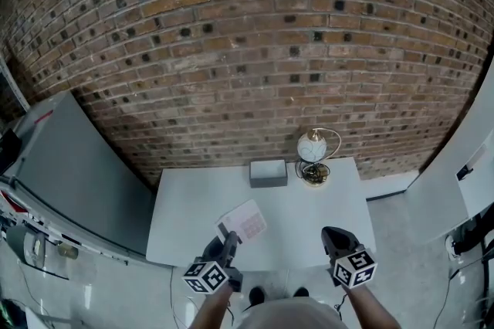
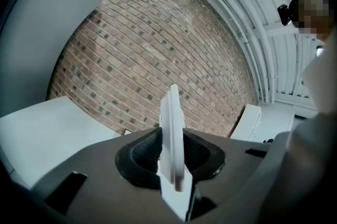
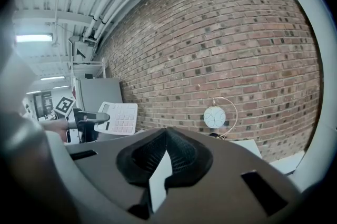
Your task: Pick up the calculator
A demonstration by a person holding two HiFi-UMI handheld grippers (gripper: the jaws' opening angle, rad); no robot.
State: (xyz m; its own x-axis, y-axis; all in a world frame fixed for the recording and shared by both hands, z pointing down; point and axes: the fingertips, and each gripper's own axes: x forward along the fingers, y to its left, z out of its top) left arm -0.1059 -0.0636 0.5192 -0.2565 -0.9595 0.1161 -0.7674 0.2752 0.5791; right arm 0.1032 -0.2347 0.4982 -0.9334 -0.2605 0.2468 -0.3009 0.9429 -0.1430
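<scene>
The calculator (image 1: 244, 222), white with pinkish keys, is held off the white table (image 1: 324, 200) near its front edge. My left gripper (image 1: 229, 237) is shut on the calculator's near edge. In the left gripper view the calculator (image 2: 171, 112) stands edge-on between the two dark pads of the left gripper (image 2: 171, 150). From the right gripper view the calculator (image 3: 119, 118) shows face-on at the left, in the left gripper (image 3: 93, 118). My right gripper (image 1: 333, 235) hovers at the table's front right, apart from it. The right gripper (image 3: 166, 136) has its pad tips touching and holds nothing.
A grey box (image 1: 268, 173) sits at the table's back edge, with a round white lamp on a curved gold stand (image 1: 315, 148) beside it. A brick wall (image 1: 247, 49) rises behind. A grey panel (image 1: 77, 173) flanks the table's left; white panels stand at the right.
</scene>
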